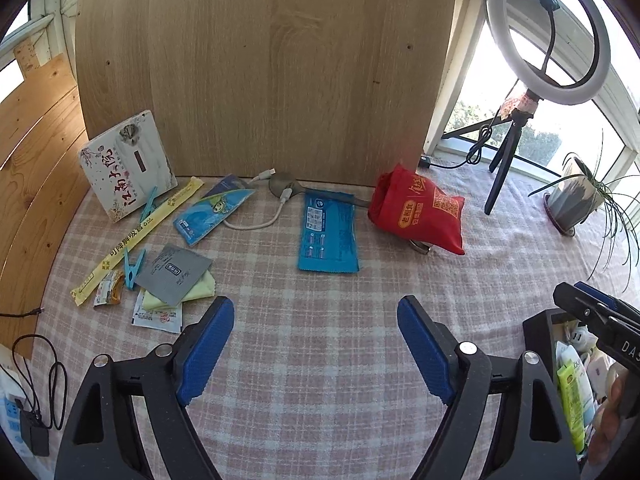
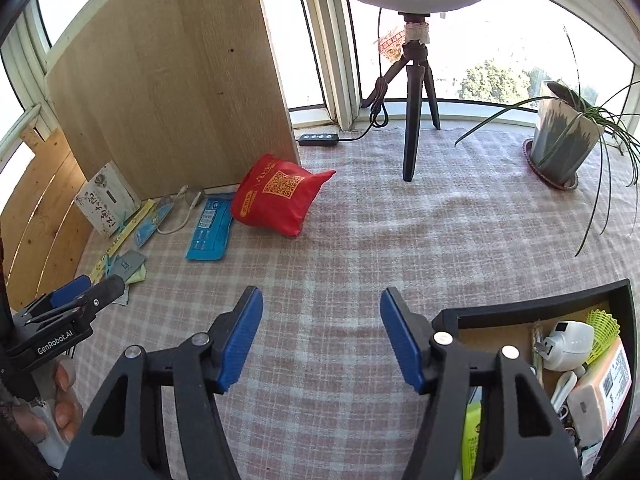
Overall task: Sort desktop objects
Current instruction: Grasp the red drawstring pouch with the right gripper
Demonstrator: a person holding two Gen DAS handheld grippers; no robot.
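My left gripper (image 1: 316, 312) is open and empty above the checked tablecloth. Ahead of it lie a blue wipes packet (image 1: 328, 232), a red bag (image 1: 418, 210), a white cable (image 1: 256, 216), a grey cloth pouch (image 1: 174, 274), a yellow chopstick sleeve (image 1: 138, 238), blue clothes pegs (image 1: 134, 268) and small sachets (image 1: 156, 316). My right gripper (image 2: 322, 306) is open and empty, beside a black storage box (image 2: 624, 292) holding a white charger (image 2: 568, 344) and other items. The red bag (image 2: 278, 198) and blue packet (image 2: 210, 232) lie ahead to its left.
A wooden board (image 1: 264, 64) stands at the back with a white booklet (image 1: 128, 164) leaning on it. A ring light on a tripod (image 2: 416, 120) and a potted plant (image 2: 560, 144) stand at the back right. A power strip and cables (image 1: 28, 408) lie off the left edge.
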